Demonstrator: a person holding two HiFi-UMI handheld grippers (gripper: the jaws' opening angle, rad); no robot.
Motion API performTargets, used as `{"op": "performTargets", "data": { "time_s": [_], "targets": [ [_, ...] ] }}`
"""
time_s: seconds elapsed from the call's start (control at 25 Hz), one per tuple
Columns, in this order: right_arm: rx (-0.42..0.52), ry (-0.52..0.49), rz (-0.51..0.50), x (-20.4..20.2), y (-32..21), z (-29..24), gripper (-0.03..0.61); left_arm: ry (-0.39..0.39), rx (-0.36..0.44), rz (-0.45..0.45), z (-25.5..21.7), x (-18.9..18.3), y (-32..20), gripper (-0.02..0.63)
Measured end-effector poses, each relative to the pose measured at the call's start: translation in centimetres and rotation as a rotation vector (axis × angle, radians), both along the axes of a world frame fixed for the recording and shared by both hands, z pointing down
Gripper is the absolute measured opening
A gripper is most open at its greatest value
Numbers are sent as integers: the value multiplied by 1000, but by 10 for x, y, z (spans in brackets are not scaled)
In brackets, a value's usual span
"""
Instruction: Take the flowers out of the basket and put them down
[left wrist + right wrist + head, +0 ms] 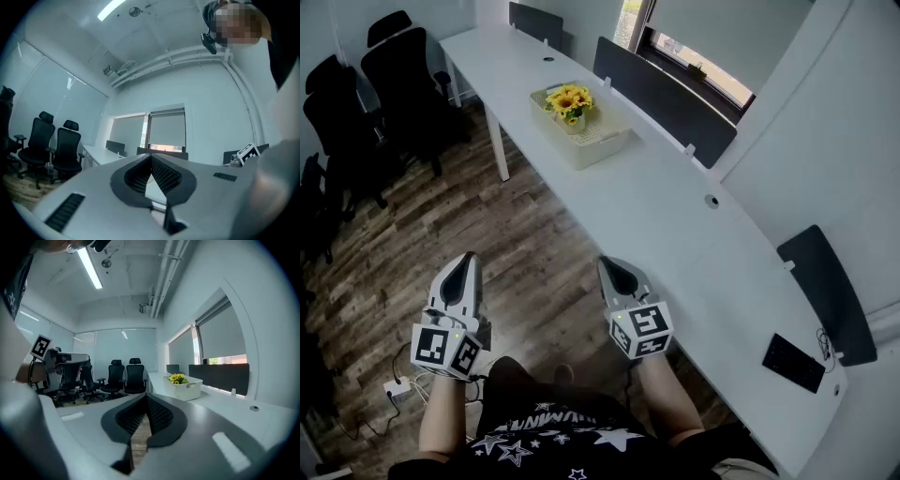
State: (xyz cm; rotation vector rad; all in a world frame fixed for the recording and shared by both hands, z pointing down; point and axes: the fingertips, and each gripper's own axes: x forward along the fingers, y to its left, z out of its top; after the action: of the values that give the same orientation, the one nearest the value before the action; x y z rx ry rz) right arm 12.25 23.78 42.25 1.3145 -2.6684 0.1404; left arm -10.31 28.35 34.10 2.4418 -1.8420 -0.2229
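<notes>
Several chairs (pixel 394 80) are standing on wood floor (pixel 534 239) beside a long white desk (pixel 675 225) — flowers (pixel 569 99) sitting in the basket (pixel 602 145) there; left gripper (pixel 468 261) and right gripper (pixel 608 266) are hanging empty, jaws pressed together.

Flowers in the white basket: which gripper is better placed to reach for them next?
Probably the right. The right gripper sits at the desk edge, with the flowers and basket showing in its own view; the left gripper hangs over the wooden floor, farther away. Both are shut and empty.
</notes>
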Motion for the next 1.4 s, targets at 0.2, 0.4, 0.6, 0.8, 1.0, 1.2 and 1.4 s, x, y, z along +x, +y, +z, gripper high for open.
{"op": "performTargets", "data": {
  "time_s": [0.2, 0.4, 0.6, 0.8, 1.0, 1.2, 1.4],
  "targets": [
    [4, -12, -17, 0, 2, -2, 2, 6, -3, 5, 7, 10, 2, 9],
    [-21, -16, -9, 7, 7, 8, 2, 22, -24, 17, 15, 19, 3, 9],
    [-27, -21, -18, 10, 0, 11, 2, -6, -15, 21, 6, 27, 4, 9],
    [-51, -108, -62, -3, 14, 5, 2, 3, -51, 1, 16, 17, 10, 9],
    [-16, -91, -61, -4, 11, 1, 2, 37, -40, -31, 14, 4, 17, 9],
    [-29, -65, -47, -13, -5, 11, 2, 24, -51, -43, 24, -7, 9, 9],
    [-25, -12, 27, -14, -34, 15, 3, 49, -51, -15, 39, -28, -30, 9]
  ]
}}
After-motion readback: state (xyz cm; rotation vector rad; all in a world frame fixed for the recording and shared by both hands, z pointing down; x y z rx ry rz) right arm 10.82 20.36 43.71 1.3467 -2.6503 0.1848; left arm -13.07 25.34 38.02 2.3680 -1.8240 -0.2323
